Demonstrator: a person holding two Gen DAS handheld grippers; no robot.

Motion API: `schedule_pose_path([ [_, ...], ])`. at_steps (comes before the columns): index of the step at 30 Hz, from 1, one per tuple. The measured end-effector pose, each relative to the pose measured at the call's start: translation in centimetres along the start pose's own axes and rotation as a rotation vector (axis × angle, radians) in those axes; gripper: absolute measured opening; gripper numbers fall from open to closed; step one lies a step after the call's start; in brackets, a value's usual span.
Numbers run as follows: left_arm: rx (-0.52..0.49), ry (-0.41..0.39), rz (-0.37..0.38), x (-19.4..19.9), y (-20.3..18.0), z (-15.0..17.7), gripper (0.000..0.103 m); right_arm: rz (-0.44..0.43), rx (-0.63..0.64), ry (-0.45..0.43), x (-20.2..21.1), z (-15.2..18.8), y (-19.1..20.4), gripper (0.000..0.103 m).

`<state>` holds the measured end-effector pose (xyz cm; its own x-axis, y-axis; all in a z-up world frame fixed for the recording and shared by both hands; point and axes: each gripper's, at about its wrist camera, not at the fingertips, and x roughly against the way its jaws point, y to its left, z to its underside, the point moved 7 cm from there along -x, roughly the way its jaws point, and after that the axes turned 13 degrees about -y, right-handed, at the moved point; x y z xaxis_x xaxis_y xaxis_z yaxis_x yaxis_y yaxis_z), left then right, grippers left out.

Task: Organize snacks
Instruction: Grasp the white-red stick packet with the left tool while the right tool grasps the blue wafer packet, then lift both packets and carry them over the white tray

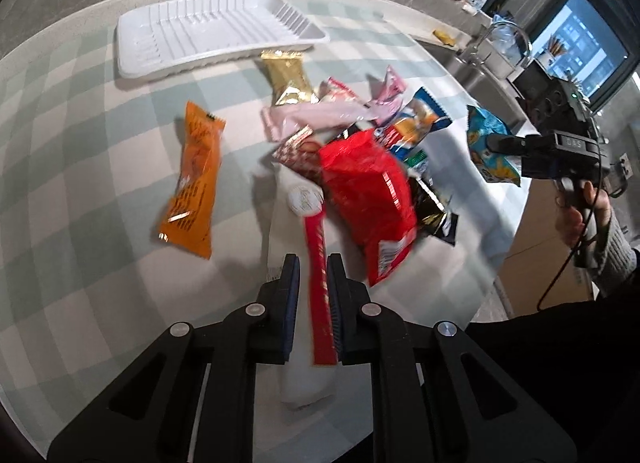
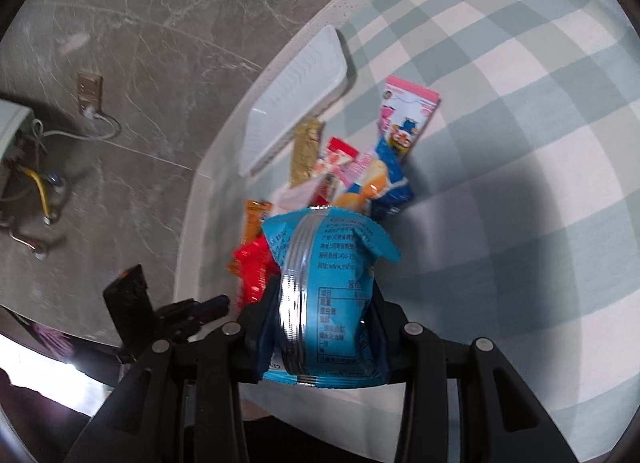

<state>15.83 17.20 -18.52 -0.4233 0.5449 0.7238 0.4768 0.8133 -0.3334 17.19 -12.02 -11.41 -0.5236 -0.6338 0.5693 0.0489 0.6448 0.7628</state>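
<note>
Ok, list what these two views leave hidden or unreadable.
- Left wrist view: the red stick's print is motion-blurred; the left gripper covers its sides.
- Left wrist view: the black packet lies mostly under the red bag.
- Right wrist view: the blue packet in the right gripper hides much of the pile; its small print is blurred.
- Right wrist view: the tray inside is seen too edge-on.

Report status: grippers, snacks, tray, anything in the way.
Left gripper shut on red stick pack. Right gripper shut on blue bag. White tray empty; snack pile beside it. Nothing blocks tray.
</note>
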Motion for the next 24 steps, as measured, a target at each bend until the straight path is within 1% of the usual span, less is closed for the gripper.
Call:
schedule_pose_path([
  [2,0.018,0.001,0.021,-0.1,-0.2,-0.3,0.013,-0.011,0.001,-0.004,-0.1,-0.4,0.5,0.042],
  [4,0.001,0.008,0.006,-0.4,-0.2,-0.3,0.013,-0.019,0.007,-0.004,-0.6,-0.8,1.1,0.042],
  [6,-0.036,0.031,-0.038,-1.0,-0.1,-0.2,0.013,-0.013,0.03,0.002,-0.7,-0.9,1.4,0.042],
  [7,-0.05,0.054,-0.043,-1.4,-0.2,0.1,0.013,-0.008,0.042,0.004,-0.8,-0.9,1.3,0.042],
  [8,-0.065,0.062,-0.037,-1.7,-0.5,0.3,0.013,-0.005,0.052,0.011,-1.1,-0.9,1.5,0.042],
  [13,-0.168,0.102,-0.064,-3.1,-1.5,1.1,0.014,0.015,0.076,0.028,-1.9,-0.8,1.3,0.042],
  [16,-0.218,0.114,-0.096,-3.8,-1.8,1.3,0.023,0.019,0.08,0.038,-2.3,-0.6,1.2,0.042],
  [17,-0.23,0.118,-0.116,-3.9,-1.7,1.3,0.03,0.019,0.081,0.04,-2.4,-0.6,1.3,0.042],
  [18,-0.238,0.117,-0.134,-3.9,-1.6,1.2,0.041,0.02,0.086,0.044,-2.6,-0.6,1.3,0.042],
  [20,-0.271,0.124,-0.203,-4.1,-1.0,1.3,0.057,0.028,0.096,0.044,-2.7,-0.5,1.4,0.042],
  [21,-0.274,0.125,-0.215,-4.1,-0.8,1.4,0.057,0.03,0.1,0.047,-2.8,-0.5,1.4,0.042],
  [23,-0.239,0.15,-0.191,-4.6,-0.4,1.9,0.057,0.031,0.098,0.047,-2.9,-0.5,1.4,0.042],
  [24,-0.234,0.162,-0.193,-4.8,-0.2,2.2,0.057,0.033,0.097,0.048,-2.9,-0.5,1.3,0.042],
])
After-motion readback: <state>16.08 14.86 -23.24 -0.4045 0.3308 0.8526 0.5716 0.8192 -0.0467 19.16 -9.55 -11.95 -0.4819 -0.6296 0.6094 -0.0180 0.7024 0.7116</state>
